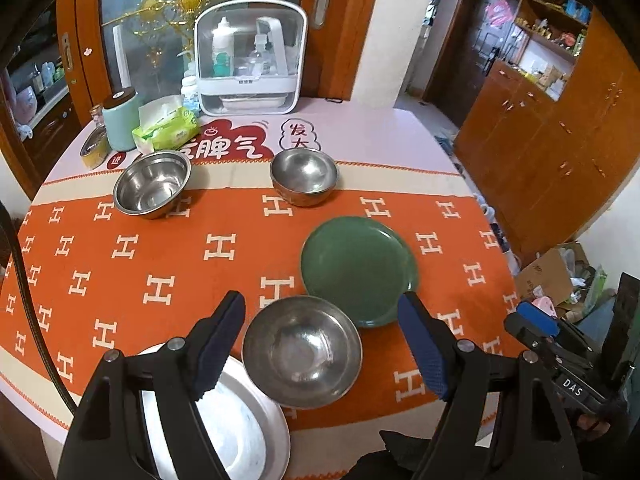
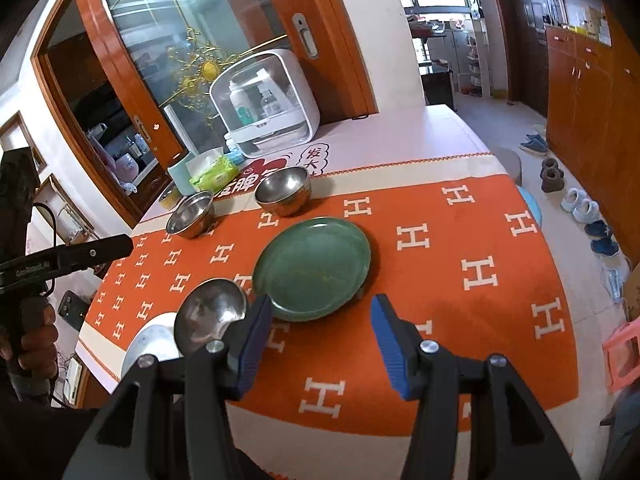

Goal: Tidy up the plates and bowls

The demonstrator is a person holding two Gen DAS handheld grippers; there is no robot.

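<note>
- Left tool (image 1: 320, 344): jaws wide, empty, above the near steel bowl (image 1: 302, 350).
- Right tool (image 2: 318, 340): jaws apart, empty, near edge of green plate (image 2: 314, 268).
- Near left: steel plate (image 1: 240, 432) on worktop (image 1: 120, 280).
- Far: two steel bowls (image 1: 152, 188), (image 1: 304, 174).

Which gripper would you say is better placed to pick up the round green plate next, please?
Probably the right gripper: the round green plate lies just beyond its open fingertips, whereas the left gripper frames the nearest steel bowl.
</note>
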